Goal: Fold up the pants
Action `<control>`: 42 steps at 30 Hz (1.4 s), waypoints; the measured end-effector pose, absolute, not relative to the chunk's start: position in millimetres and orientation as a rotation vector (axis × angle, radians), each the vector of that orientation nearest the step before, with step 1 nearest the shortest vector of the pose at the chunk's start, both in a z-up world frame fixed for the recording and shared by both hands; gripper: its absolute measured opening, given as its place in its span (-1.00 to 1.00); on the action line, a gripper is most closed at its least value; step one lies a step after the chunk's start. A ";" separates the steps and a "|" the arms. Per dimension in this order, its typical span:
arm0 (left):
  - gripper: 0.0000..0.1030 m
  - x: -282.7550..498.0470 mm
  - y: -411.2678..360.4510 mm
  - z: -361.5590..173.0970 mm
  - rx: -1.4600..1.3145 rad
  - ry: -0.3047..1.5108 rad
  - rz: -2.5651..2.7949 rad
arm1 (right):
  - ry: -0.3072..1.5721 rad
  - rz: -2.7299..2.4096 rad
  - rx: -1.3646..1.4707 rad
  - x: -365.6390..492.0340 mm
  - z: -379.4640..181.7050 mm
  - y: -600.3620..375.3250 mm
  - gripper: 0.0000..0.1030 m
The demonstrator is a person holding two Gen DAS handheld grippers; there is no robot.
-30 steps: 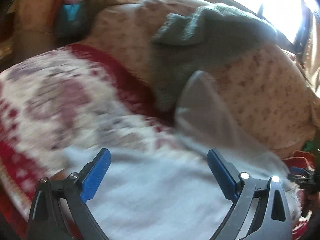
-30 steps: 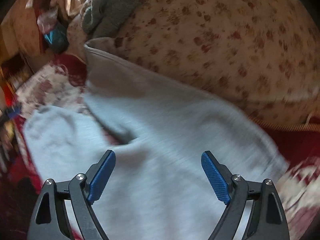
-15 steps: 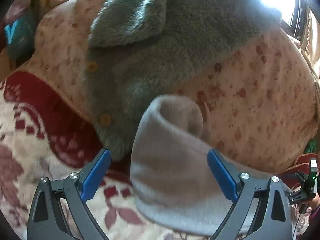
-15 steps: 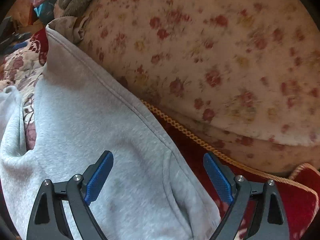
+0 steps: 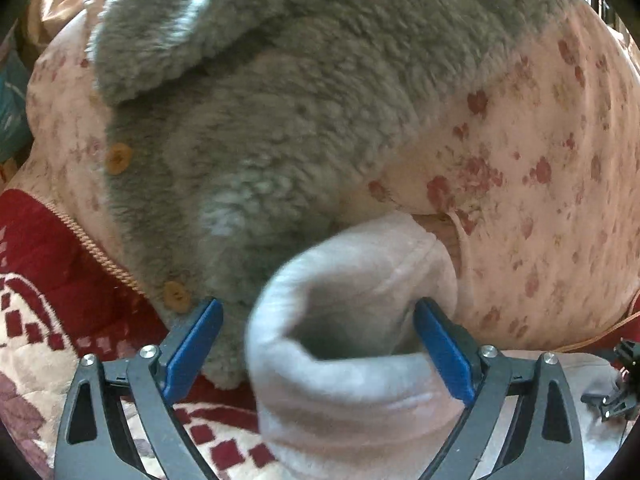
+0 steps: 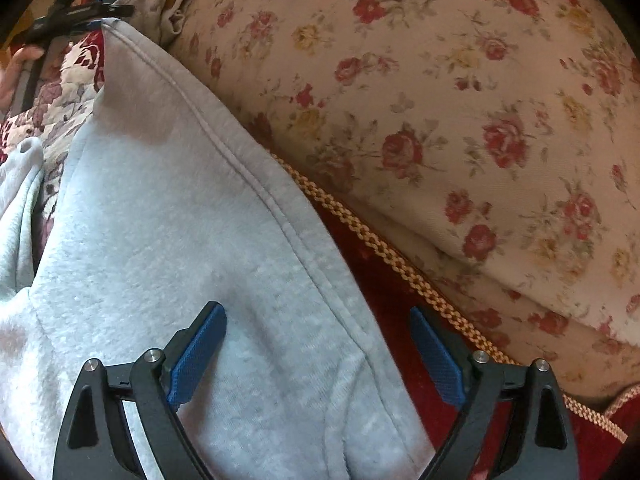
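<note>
Pale grey fleece pants [image 6: 168, 264] lie unfolded; both grippers, left [image 5: 320, 344] at the cuff, right [image 6: 318, 344] over the side seam, are closing, nothing pinched yet; next, grip both edges.

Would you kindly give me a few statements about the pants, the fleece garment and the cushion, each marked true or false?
1. A rolled end of the grey pants lies between the left hand-held gripper pads, whose jaws are closing. True.
2. The fleece garment has zip fastening. False: it shows round tan buttons.
3. The cushion has a rose print. True.
4. The right hand-held gripper is clamped on the cushion. False: its jaws, closing, straddle the pants' seamed edge, pads not yet pressing.
5. The pants lie on a plain blue sheet. False: on a red patterned cover.
</note>
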State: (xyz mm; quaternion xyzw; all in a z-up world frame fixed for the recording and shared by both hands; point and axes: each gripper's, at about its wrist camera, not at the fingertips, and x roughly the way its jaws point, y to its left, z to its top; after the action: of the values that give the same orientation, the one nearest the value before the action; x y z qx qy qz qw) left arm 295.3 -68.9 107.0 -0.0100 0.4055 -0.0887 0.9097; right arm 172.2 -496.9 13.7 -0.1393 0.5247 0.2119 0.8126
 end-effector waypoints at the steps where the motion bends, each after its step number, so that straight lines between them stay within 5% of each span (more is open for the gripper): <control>1: 0.03 294.5 -74.9 104.4 -0.001 0.844 -0.187 | 1.129 0.458 -0.307 171.9 12.2 -492.7 0.28; 3: -0.31 290.2 -83.1 101.3 0.022 0.860 -0.169 | 1.114 0.442 -0.373 164.4 11.6 -480.7 0.09; 4: -0.49 287.5 -84.5 102.2 0.015 0.861 -0.185 | 1.105 0.434 -0.417 158.7 13.6 -473.6 -0.21; 7: -0.57 273.0 -86.9 118.3 0.021 0.837 -0.188 | 1.053 0.378 -0.571 144.7 25.2 -457.1 -0.57; 24: -0.59 153.3 -26.4 227.4 -0.197 0.591 -0.218 | 0.752 0.085 -0.662 36.4 183.9 -443.1 -0.59; 32: -0.58 51.4 46.0 181.0 -0.316 0.581 -0.187 | 0.733 0.205 -0.724 -56.6 170.8 -399.0 -0.59; 42: -0.59 -39.4 110.6 71.9 -0.493 0.680 -0.093 | 0.894 0.389 -0.775 -154.3 90.7 -358.4 -0.59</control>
State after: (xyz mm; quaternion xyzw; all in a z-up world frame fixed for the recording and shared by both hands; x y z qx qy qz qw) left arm -39.4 110.6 71.9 -0.2393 0.3301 -0.0451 0.9120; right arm -154.3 -358.4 90.7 -0.3631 0.4185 0.1824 0.8123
